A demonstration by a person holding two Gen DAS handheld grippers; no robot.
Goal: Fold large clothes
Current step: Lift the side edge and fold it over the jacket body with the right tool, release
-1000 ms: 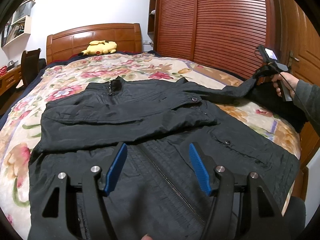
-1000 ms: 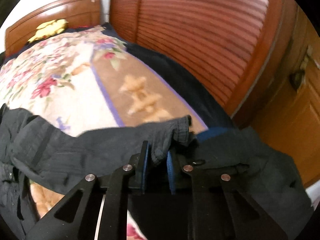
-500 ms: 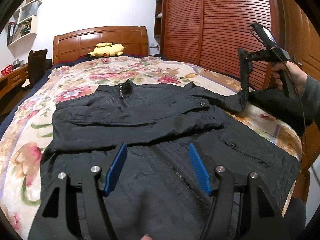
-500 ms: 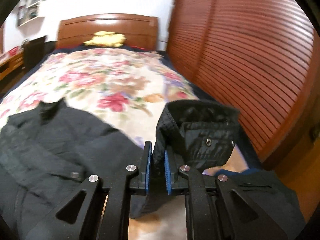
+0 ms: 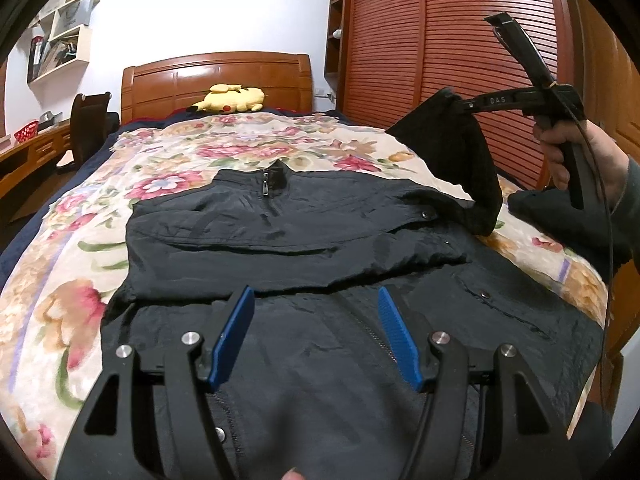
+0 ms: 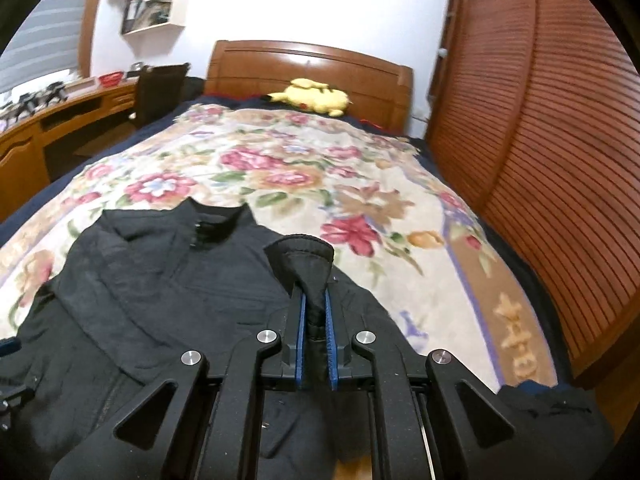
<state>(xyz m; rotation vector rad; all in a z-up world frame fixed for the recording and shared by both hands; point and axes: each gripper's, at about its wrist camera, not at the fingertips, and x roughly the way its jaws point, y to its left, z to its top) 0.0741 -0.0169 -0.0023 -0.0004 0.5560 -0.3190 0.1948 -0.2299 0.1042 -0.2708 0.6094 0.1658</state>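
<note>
A black zip jacket [image 5: 304,264] lies face up on the floral bedspread [image 5: 180,164], collar toward the headboard, with one sleeve folded across its chest. My left gripper [image 5: 316,312] hovers open above the jacket's lower front, blue pads apart with nothing between them. My right gripper [image 6: 314,308] is shut on the cuff of the other sleeve [image 6: 304,260]. In the left wrist view that sleeve [image 5: 460,160] hangs lifted above the jacket's right shoulder, held by the right gripper [image 5: 456,106] in a person's hand [image 5: 576,156].
A yellow plush toy [image 5: 232,98] rests by the wooden headboard [image 5: 216,76]. A slatted wooden wardrobe [image 5: 440,48] runs along the right side of the bed. Left of the bed stand a desk [image 6: 60,120] and a dark chair [image 5: 90,120]. Another dark garment [image 5: 560,220] lies at the bed's right edge.
The right gripper has carried the sleeve cuff up off the bed's right side and inward over the jacket, swinging to face the headboard. The left gripper has edged slightly and stays open.
</note>
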